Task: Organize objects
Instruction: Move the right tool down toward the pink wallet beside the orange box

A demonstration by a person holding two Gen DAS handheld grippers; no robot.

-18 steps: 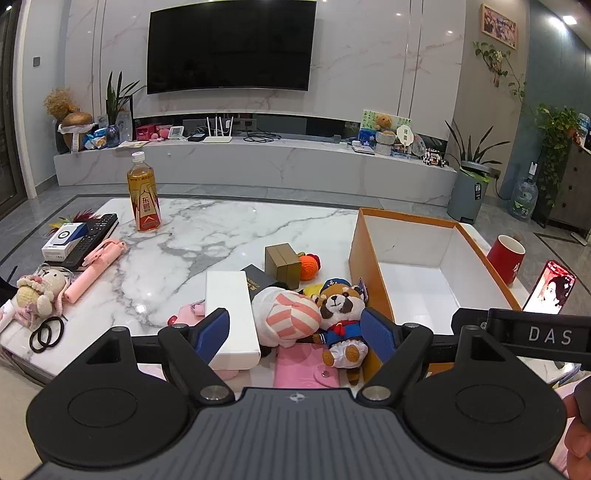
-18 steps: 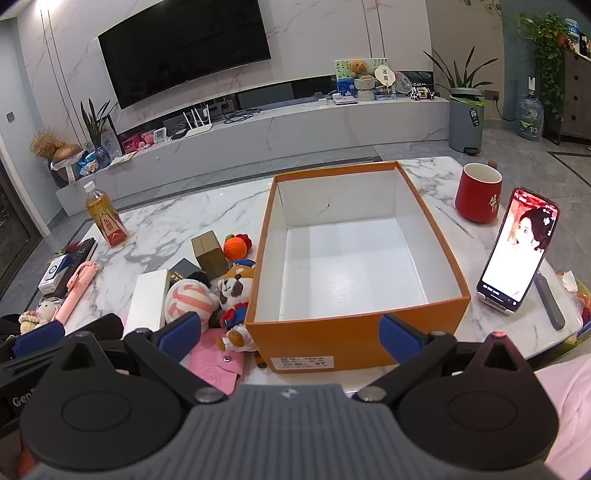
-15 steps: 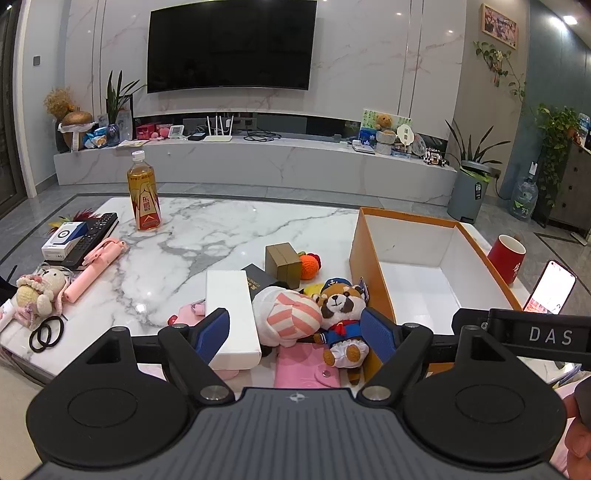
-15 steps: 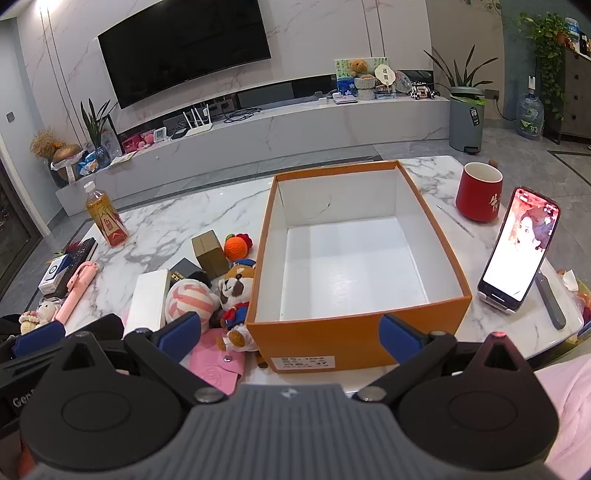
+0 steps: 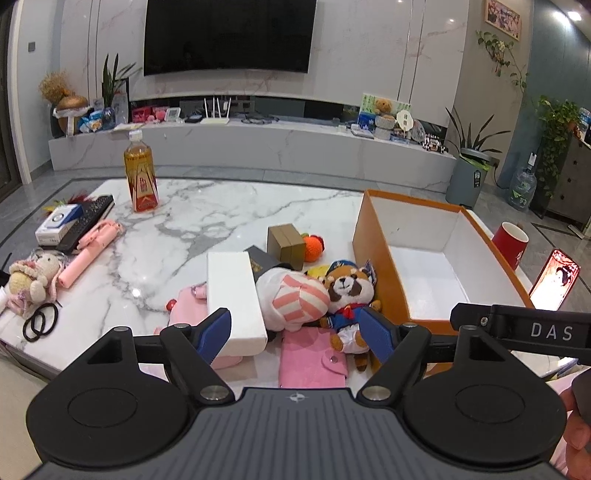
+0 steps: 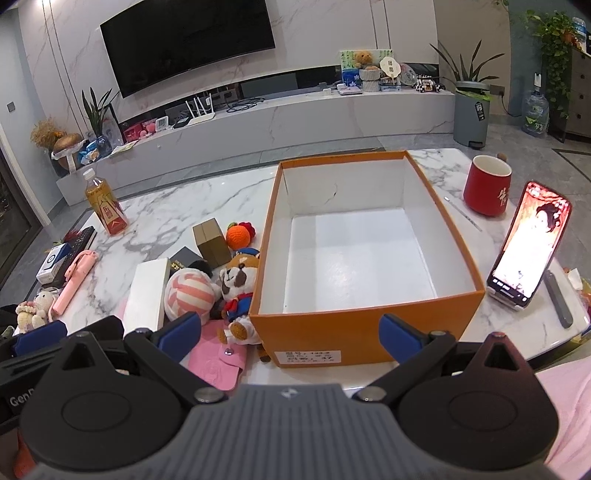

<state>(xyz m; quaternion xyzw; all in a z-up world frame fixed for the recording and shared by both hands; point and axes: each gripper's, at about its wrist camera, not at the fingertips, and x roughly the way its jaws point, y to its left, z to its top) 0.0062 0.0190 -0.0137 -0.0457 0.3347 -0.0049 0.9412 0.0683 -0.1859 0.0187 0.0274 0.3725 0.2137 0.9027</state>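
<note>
Clearly both the left gripper (image 5: 295, 328) and right gripper (image 6: 290, 332) gape wide, apparently holding and touching nothing.

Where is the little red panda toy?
In both views, the red panda toy lies against the orange box's left wall, beside the striped plush.

Black TV (image 5: 229, 35) is mounted on marble wall (image 5: 369, 48); long marble console (image 5: 258, 147) set below it, grey bin (image 5: 467, 177) at console's right.
</note>
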